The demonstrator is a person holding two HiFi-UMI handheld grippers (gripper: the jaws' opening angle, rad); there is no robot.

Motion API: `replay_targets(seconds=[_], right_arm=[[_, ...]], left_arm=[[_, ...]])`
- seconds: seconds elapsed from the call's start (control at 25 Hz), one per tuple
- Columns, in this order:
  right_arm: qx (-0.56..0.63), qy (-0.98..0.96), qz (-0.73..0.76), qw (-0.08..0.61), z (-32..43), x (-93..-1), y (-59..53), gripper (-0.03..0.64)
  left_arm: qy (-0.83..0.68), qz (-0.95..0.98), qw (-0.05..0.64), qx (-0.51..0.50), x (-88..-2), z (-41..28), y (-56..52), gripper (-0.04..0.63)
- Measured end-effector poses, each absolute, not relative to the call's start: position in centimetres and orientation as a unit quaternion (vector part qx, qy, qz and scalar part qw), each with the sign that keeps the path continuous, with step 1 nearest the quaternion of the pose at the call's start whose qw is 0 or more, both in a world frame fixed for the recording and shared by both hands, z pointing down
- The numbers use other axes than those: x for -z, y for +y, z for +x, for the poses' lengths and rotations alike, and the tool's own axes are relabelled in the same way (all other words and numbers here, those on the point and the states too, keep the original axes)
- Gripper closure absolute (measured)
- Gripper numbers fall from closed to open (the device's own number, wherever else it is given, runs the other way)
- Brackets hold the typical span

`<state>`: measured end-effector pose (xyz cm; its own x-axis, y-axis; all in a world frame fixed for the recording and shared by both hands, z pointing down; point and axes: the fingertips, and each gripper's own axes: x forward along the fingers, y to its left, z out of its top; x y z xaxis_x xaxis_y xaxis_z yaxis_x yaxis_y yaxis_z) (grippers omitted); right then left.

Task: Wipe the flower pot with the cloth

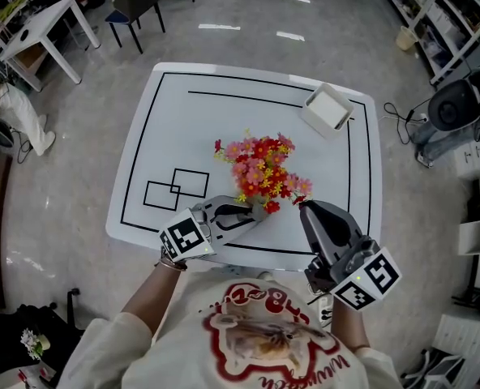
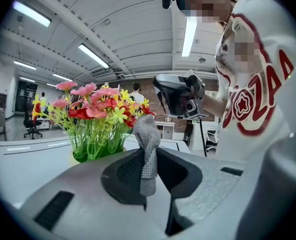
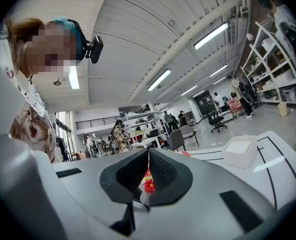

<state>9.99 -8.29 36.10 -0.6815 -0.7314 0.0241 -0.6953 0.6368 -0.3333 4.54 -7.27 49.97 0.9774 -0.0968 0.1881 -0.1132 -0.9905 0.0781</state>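
The flower pot [image 1: 260,173] stood near the centre of the white table [image 1: 167,136], with a white tray [image 1: 327,108] well apart at its 1 o'clock. The left gripper [image 1: 242,215] lay at the pot's 7 o'clock, its jaws pinching a grey cloth [image 2: 148,149] whose bunched end stood up just beside the blooms. The right gripper [image 1: 303,206] sat at the pot's 4 o'clock, jaws drawn to a narrow slit about a red bloom [image 3: 149,185] at the arrangement's edge. The pot body was hidden beneath the flowers.
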Motion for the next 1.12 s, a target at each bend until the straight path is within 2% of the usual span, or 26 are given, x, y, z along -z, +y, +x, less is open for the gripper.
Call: replay_targets(seconds=[0.68, 1.12], right_arm=[[0.147, 0.91, -0.384, 0.062, 9.0, -35.0, -8.6, 0.612], [0.113, 0.918, -0.373, 0.074, 7.3, -32.9, -9.6, 0.612]], left_arm=[[-0.061, 0.998, 0.016, 0.007, -40.2, 4.6, -6.5, 0.534], [-0.132, 0.989, 0.033, 0.055, -34.8, 3.3, -9.2, 0.534]])
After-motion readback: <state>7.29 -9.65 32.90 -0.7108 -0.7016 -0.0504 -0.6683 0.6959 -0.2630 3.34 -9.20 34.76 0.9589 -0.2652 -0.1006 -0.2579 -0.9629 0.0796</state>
